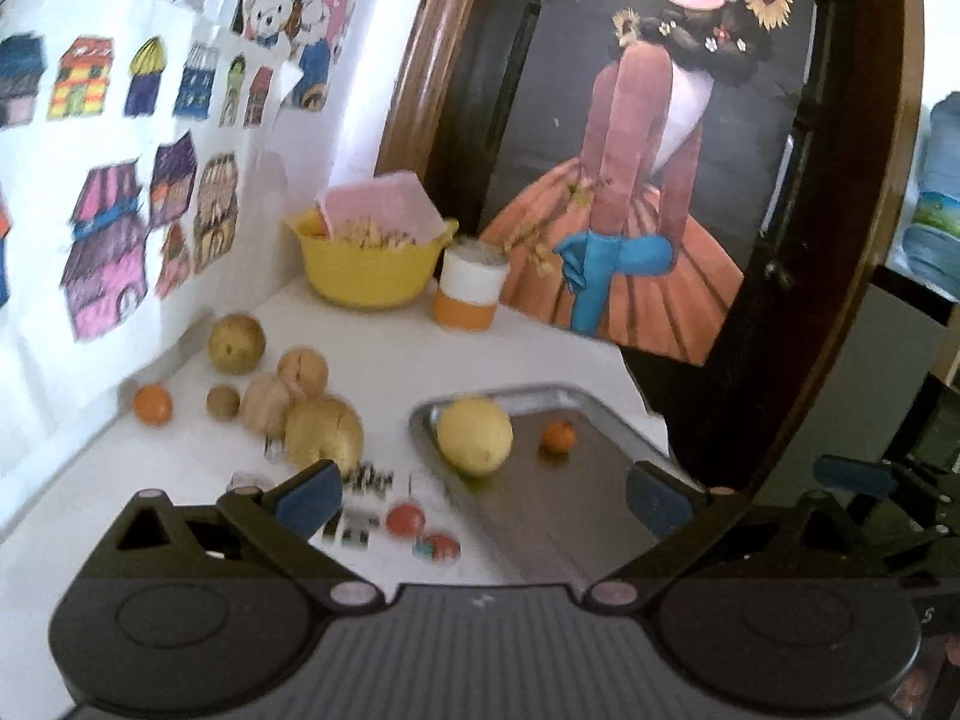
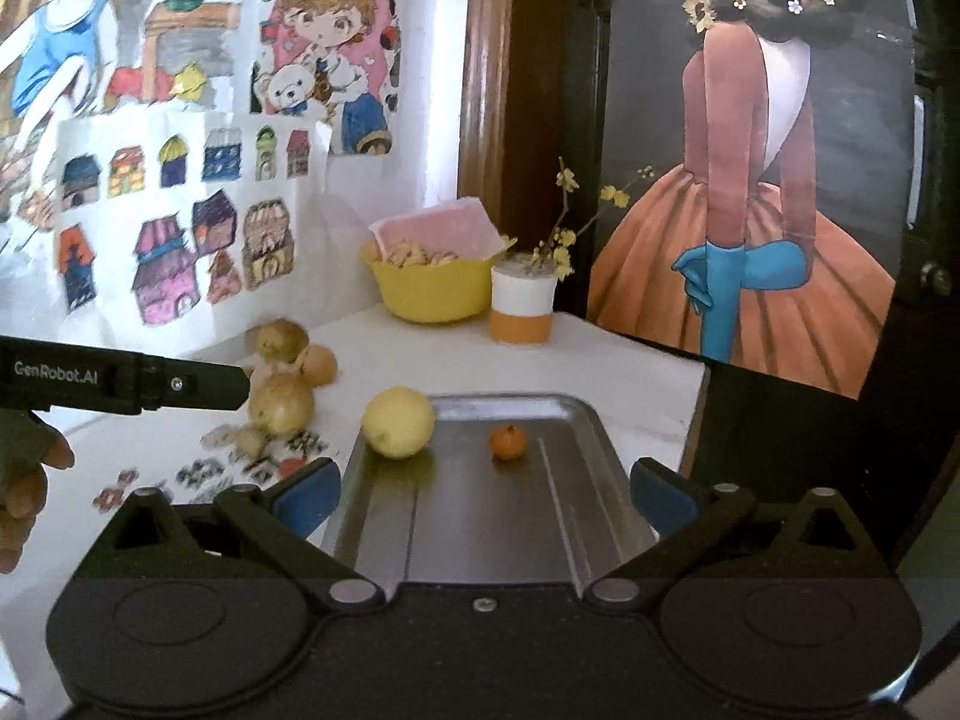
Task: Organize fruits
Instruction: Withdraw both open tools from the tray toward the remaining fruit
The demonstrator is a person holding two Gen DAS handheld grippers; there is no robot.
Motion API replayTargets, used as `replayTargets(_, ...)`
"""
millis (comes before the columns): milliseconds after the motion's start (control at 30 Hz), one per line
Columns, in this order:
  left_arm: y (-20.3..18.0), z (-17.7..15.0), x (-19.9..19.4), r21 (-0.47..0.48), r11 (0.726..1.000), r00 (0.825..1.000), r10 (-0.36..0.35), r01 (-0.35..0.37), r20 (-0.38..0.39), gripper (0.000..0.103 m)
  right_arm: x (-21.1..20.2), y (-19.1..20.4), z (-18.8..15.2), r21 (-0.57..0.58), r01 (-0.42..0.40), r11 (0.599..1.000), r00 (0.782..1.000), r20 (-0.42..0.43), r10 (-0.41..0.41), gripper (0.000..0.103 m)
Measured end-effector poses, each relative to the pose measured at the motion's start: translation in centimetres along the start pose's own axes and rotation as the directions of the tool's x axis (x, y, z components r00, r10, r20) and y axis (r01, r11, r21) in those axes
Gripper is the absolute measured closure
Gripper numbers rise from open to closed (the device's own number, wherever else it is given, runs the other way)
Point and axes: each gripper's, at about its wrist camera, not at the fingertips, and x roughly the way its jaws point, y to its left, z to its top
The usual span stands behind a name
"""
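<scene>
White desk (image 1: 540,354) below drawing-covered walls: the rectangular metal tray (image 2: 576,414) at right holds only a yellow lemon-like fruit (image 2: 398,422) and small orange (image 2: 508,441). Six fruits (image 1: 282,396) wait far left. Left gripper (image 1: 483,498) and right gripper (image 2: 483,495) gape wide, empty.

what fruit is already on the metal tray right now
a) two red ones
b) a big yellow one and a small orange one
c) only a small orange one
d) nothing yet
b: the metal tray holds a big yellow fruit and a small orange fruit, lying apart from each other.
</scene>
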Motion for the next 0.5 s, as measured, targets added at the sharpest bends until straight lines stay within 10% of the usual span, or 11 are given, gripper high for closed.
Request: replayTargets(500,2.1,-5.7,-5.1,0.028,0.999,0.987,0.02,-0.015,-0.16,0.001,-6.4,6.2,-5.6,0.045,-0.008,0.999,0.983,-0.185,0.016,0.001)
